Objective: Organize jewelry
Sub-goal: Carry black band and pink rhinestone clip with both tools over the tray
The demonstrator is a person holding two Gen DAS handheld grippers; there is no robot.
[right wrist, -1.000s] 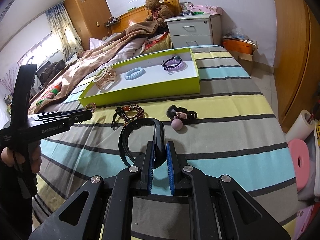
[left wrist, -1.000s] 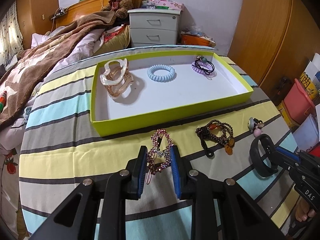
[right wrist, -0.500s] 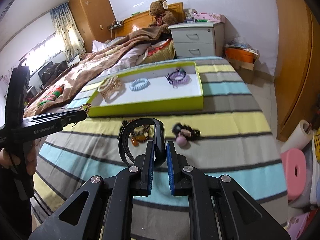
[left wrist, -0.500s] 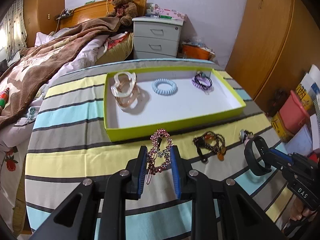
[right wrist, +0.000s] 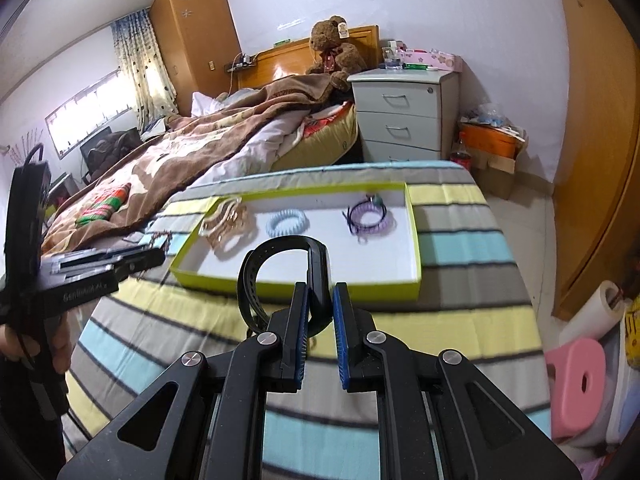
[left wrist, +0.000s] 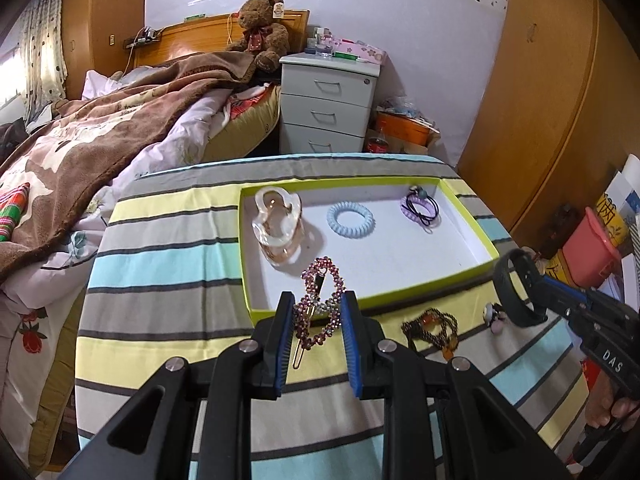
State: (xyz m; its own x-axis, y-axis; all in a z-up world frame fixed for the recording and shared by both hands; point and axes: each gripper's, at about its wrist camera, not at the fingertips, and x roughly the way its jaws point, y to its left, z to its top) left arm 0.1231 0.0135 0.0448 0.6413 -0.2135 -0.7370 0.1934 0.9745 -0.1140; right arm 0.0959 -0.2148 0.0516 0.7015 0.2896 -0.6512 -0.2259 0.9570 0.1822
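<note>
My left gripper [left wrist: 318, 300] is shut on a pink rhinestone hair clip [left wrist: 320, 304], held in the air over the near edge of the lime-green tray [left wrist: 468, 216]. My right gripper [right wrist: 320, 292] is shut on a black wristband [right wrist: 280, 276], also raised near the tray's front wall [right wrist: 296, 284]. That wristband [left wrist: 516, 292] and right gripper [left wrist: 538, 294] show at the right of the left wrist view. Inside the tray lie a clear amber hair claw [left wrist: 278, 230], a pale blue coil hair tie [left wrist: 350, 219] and a purple coil tie with black elastics [left wrist: 420, 207].
On the striped cloth [left wrist: 160, 272] by the tray's front lie a dark beaded bracelet [left wrist: 434, 328] and a small bobble hair tie [left wrist: 492, 314]. A bed with a brown blanket [left wrist: 80, 148] is left, a grey nightstand [left wrist: 328, 100] behind, a pink stool [right wrist: 576, 388] on the floor at right.
Both grippers have lifted off the cloth with their items and drawn toward the tray. The hair clip now hangs over the tray's front edge and the wristband is off the table.
</note>
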